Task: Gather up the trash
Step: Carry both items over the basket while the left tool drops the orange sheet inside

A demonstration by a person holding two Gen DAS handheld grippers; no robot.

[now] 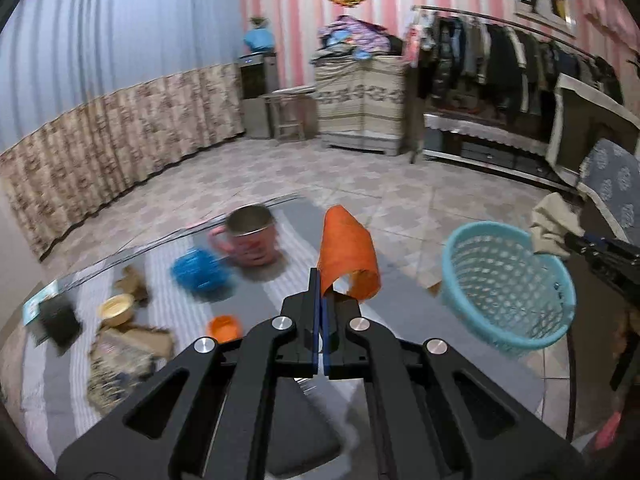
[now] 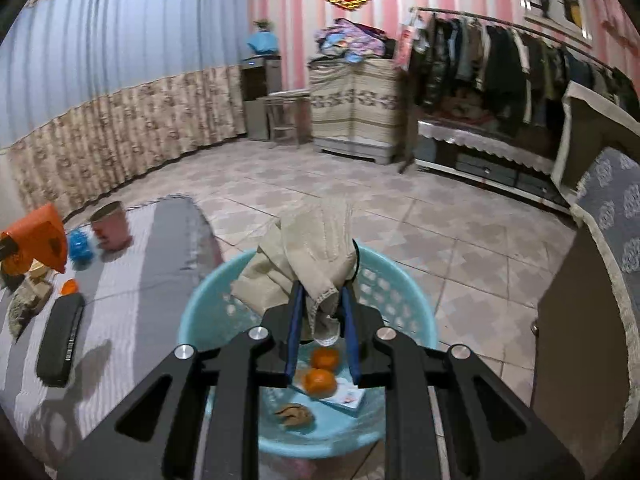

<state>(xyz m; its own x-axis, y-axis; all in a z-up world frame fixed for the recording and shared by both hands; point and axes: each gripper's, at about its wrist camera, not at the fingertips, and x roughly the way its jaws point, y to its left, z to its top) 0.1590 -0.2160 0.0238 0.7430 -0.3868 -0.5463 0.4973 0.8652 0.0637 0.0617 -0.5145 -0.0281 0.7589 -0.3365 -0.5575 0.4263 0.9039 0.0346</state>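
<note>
pink-striped room, tiled floor, grey striped table top (image 1: 280, 280): two pieces of trash held near one basket.

item 1: right gripper (image 2: 322, 308), jaws pinched on a crumpled beige cloth-like wad (image 2: 308, 256), which hangs directly over the round light-blue perforated plastic basket (image 2: 416, 300); basket interior shows two orange fruits, a flat printed packet and a brown scrap. item 2: left gripper (image 1: 322, 300), jaws pressed together on the edge of a curled orange paper-like sheet (image 1: 348, 256), held above the table; the basket (image 1: 508, 288) lies to its right, just past the table edge, apart from the sheet. judgement: right hand is nearer, its load is already above the opening, so release falls to it first; left must travel rightward.
</note>
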